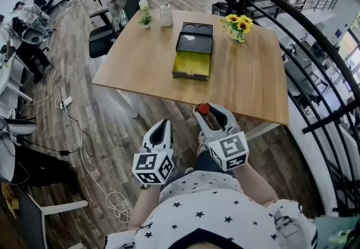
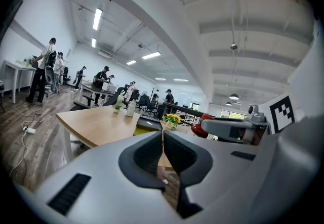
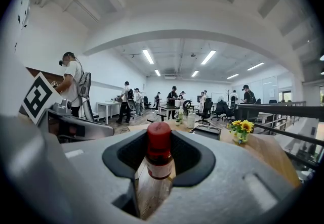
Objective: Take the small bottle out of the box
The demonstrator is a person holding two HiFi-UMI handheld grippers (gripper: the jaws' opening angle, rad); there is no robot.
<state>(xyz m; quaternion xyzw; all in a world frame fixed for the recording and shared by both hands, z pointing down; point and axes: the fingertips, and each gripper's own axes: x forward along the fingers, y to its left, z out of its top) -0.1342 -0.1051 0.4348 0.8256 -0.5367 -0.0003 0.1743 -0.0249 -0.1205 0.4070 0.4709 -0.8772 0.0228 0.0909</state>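
Right tongs (image 1: pixel 206 112): shut tight on the small bottle (image 3: pixel 158 153). Stands straight up between the two dark pads (image 3: pixel 129 156), one pad on each side. Has a round red cap on top, a dark ring under the cap, then a pale label on the body (glass lower down too blurry to tell the colour). Looks thin and little next to the tongs. Sits out of the box (image 1: pixel 191 76), up in the air just by the near edge of the bench (image 1: pixel 253 90), well away from the box. Shows from the head view only as a red dot at the tip of the tongs.

Box: black, lid open, yellow inside, flat on the middle of the bench.

Left tongs (image 2: pixel 163 153): closed all the way, pads together, nothing between. Held low beside the right tongs, close to the person's starry shirt (image 1: pixel 214 208).
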